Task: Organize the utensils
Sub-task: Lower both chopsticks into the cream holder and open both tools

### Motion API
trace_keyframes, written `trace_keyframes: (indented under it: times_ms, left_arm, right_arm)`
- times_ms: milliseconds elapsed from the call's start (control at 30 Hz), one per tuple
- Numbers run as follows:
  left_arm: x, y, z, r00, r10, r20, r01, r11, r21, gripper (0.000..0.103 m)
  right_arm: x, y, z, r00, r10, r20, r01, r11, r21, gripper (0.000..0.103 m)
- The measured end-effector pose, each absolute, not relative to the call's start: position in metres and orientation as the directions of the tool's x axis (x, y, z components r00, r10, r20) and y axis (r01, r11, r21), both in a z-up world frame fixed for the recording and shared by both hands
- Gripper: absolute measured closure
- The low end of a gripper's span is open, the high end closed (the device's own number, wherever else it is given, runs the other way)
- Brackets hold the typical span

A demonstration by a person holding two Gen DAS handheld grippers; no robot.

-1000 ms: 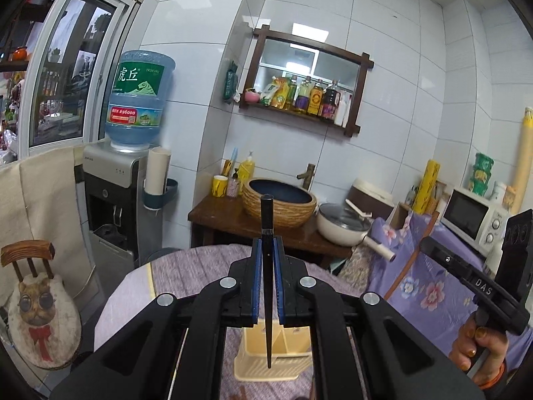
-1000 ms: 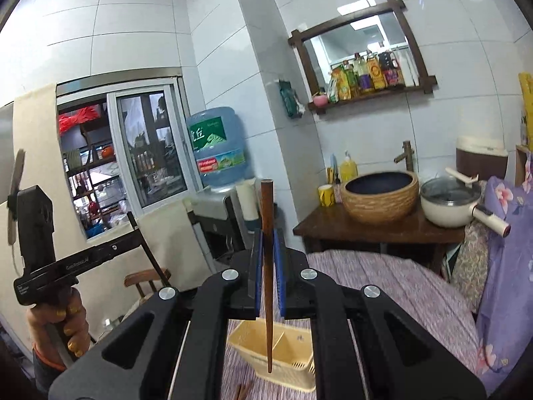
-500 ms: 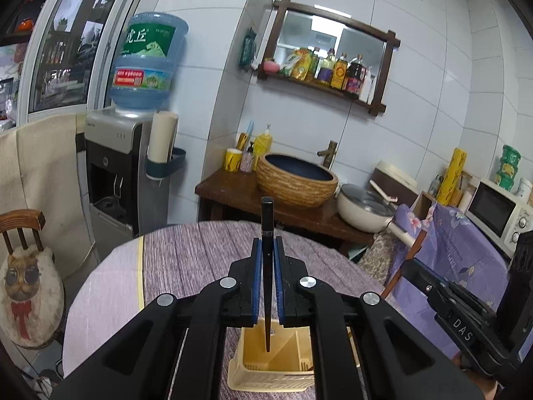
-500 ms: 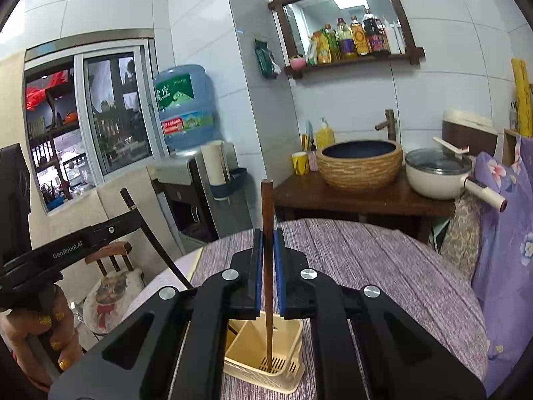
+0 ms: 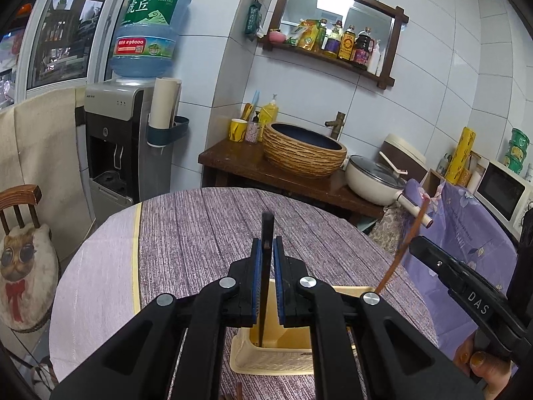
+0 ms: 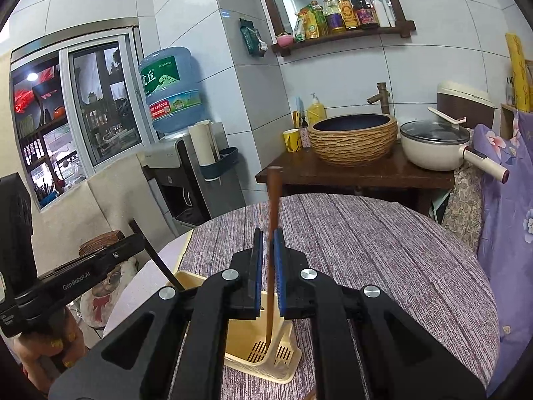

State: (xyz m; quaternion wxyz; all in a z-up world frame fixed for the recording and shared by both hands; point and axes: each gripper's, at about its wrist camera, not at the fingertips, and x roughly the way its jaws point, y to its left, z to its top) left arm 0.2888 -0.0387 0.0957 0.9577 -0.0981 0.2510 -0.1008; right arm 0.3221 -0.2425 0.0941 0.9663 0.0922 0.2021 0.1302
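A cream plastic utensil holder [image 5: 276, 356] [image 6: 266, 355] stands on the round purple-clothed table [image 5: 206, 233] [image 6: 383, 243]. My left gripper [image 5: 267, 243] is shut on a black chopstick [image 5: 266, 233], held upright with its lower tip inside the holder. My right gripper [image 6: 266, 236] has its pads slightly apart around a brown chopstick [image 6: 273, 200], whose lower tip is down in the holder. The brown chopstick [image 5: 404, 243] and right gripper body [image 5: 466, 296] show at the right of the left wrist view; the black chopstick [image 6: 156, 256] shows at the left of the right wrist view.
Behind the table a wooden counter [image 5: 266, 170] carries a woven basin [image 5: 304, 156] and a cream pot [image 5: 373, 180]. A water dispenser [image 5: 126, 133] stands at the left, a chair with a cat cushion [image 5: 23, 256] beside the table. Purple floral fabric [image 5: 466, 233] hangs at the right.
Both grippers have lowered towards the table, bringing the chopstick tips down into the holder. The right gripper's pads have parted a little around the brown chopstick.
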Motion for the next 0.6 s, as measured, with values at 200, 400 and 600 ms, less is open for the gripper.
trace_keyframes:
  times_ms: [200,400,600]
  left_arm:
    - [0.267,-0.038,0.1,0.882,-0.245,-0.403,0.165,0.961,-0.224,0.041]
    - [0.24,-0.032,0.085,0.879,-0.216,-0.424,0.156,0.973,-0.172,0.027]
    - [0.221,-0.014,0.041,0.827,-0.176,-0.535,0.097,0.98,-0.172,0.027]
  right_arm:
    - [0.304,-0.241,0.093,0.906,0.261,-0.334,-0.208,0.96,0.186,0.056]
    - [0.275,-0.246,0.081,0.902,0.236,-0.361,-0.184,0.968,0.173,0.053]
    - [0.259,-0.257,0.033,0.837,0.213,-0.503,-0.135,0.973,0.188,0.052]
